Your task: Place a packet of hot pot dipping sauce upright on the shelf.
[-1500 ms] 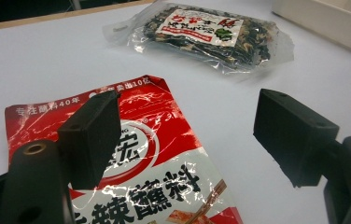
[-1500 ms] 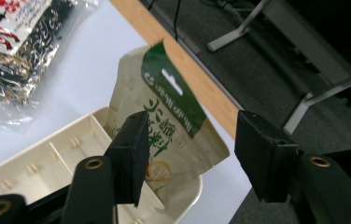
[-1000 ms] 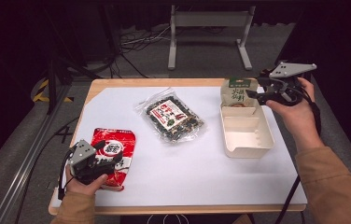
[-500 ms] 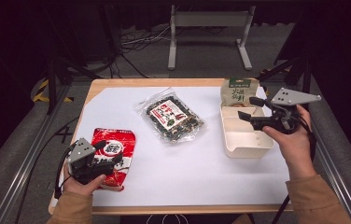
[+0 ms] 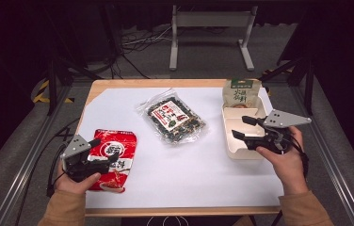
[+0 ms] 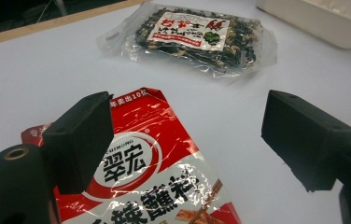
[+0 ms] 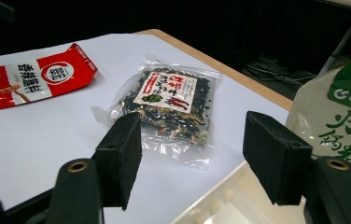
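Your left gripper is sitting low over the red packet at the near-left of the table, jaws wide apart, straddling its upper corner, nothing pinched yet. The jaws have just been opening further, and in the left gripper view the packet is lying flat on the white sheet between them. To grip well: come down so one pad goes past the packet's edge and the other lands on its face, then close on the crimped end, not the puffed middle. Foil is going to slide, so pinch squarely.

Your right gripper is hovering over the near compartment of the cream tray, jaws wide and empty, having just closed a little. The green pouch is standing at the tray's far end, probably inside it, hard to tell from above. The clear seaweed bag is lying mid-table, well apart from both grippers. Keep the right one clear of the tray so the packet has a free path in.
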Demonstrator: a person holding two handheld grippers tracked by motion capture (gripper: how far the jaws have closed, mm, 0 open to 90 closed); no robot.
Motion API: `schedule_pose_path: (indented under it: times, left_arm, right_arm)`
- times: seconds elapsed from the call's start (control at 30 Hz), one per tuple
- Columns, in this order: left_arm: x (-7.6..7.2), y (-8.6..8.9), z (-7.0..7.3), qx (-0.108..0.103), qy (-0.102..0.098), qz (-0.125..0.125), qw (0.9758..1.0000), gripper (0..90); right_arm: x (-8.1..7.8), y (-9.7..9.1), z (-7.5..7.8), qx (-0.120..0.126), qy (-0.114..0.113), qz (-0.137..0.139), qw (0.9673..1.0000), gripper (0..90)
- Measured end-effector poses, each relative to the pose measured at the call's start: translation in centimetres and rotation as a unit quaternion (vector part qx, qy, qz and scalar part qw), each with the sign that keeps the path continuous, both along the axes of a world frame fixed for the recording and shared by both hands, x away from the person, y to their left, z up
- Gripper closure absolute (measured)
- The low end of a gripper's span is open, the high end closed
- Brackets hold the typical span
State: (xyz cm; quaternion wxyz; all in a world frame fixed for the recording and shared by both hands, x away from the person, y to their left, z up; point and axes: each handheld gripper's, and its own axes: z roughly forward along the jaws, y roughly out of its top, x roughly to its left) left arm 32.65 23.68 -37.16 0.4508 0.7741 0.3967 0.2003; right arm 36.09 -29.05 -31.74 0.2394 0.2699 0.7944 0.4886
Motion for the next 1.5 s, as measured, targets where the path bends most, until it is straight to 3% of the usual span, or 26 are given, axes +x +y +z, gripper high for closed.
schedule_pose_path:
  times: [0.17,0.4,0.8,0.93,1.03,1.33,1.5]
  left_arm:
    - [0.7,0.5,0.6,0.009,0.015,0.001,0.9998,17.1]
    - [2.7,2.2,1.0,0.03,0.033,0.013,0.9989,17.2]
    - [6.5,4.4,-0.4,0.049,0.07,-0.001,0.9964,20.7]
    - [7.1,4.6,-0.6,0.047,0.073,0.01,0.9962,20.7]
    - [8.0,5.0,-0.9,0.037,0.067,0.036,0.9964,20.7]
    - [10.0,5.8,-1.8,0.006,0.075,0.035,0.9965,21.6]
    - [11.2,6.0,-2.4,0.0,0.086,0.032,0.9958,21.5]
  right_arm:
    - [-0.2,0.2,-0.3,0.0,0.006,0.008,0.9999,37.4]
    - [-0.5,0.9,-0.9,-0.013,0.019,0.032,0.9992,40.1]
    - [-0.7,1.7,-2.1,-0.013,0.035,0.073,0.9966,46.9]
    - [-0.8,1.8,-2.2,-0.001,0.042,0.083,0.9956,45.8]
    - [-0.8,1.9,-2.4,0.002,0.05,0.093,0.9944,46.1]
    - [-0.8,2.2,-2.7,0.002,0.054,0.094,0.9941,45.8]
    - [-0.8,2.4,-2.7,0.001,0.053,0.099,0.9937,45.6]
